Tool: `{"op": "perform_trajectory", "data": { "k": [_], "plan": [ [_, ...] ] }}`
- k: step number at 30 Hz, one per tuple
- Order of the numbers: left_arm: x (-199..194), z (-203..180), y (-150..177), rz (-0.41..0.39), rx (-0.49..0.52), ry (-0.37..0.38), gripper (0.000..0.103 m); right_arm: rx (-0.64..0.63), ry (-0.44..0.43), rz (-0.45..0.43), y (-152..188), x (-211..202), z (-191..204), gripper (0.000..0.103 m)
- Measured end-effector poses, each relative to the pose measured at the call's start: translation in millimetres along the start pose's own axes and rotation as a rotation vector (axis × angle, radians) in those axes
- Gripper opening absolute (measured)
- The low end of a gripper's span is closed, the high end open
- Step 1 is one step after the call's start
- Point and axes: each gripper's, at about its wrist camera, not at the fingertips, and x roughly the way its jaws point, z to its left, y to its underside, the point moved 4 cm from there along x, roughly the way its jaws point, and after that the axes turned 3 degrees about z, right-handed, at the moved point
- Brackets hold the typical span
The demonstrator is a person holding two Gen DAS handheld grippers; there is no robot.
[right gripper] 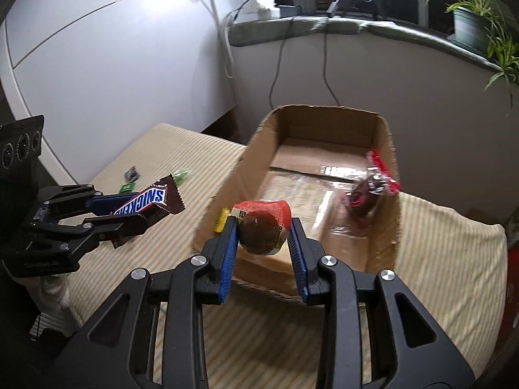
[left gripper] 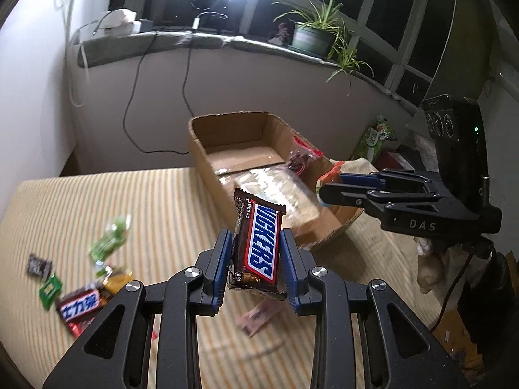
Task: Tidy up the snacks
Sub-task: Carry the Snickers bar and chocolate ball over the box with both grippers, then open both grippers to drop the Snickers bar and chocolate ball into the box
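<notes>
My left gripper [left gripper: 256, 246] is shut on a brown Snickers bar [left gripper: 258, 243] and holds it above the striped table, just short of the open cardboard box [left gripper: 207, 162]. The bar and left gripper also show in the right wrist view [right gripper: 146, 204]. My right gripper [right gripper: 263, 227] is shut on a wrapped round brown snack [right gripper: 262, 230] at the box's [right gripper: 256, 142] near edge; it also shows in the left wrist view [left gripper: 324, 191]. A red-topped snack bag [right gripper: 366, 197] leans inside the box against its right wall, above a flat clear packet [right gripper: 298, 201].
Several loose candies [left gripper: 78, 301] and a green packet [left gripper: 108, 243] lie on the striped cloth [left gripper: 146, 201] at the left. A pink wrapper [left gripper: 256, 317] lies below the left gripper. Behind the box a wall carries cables and a windowsill with potted plants [left gripper: 311, 35].
</notes>
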Motion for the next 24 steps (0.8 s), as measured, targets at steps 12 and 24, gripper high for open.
{"op": "perform_trajectory", "data": {
  "k": [12,24],
  "plan": [
    [33.8,-21.7,-24.8,0.009,0.026,0.013,0.028,0.035,0.071,0.015,5.6,13.5,-41.6,0.032],
    [55.7,-33.8,-32.5,0.034,0.051,0.013,0.029,0.026,0.078,0.031,6.1,22.2,-51.0,0.033]
  ]
}}
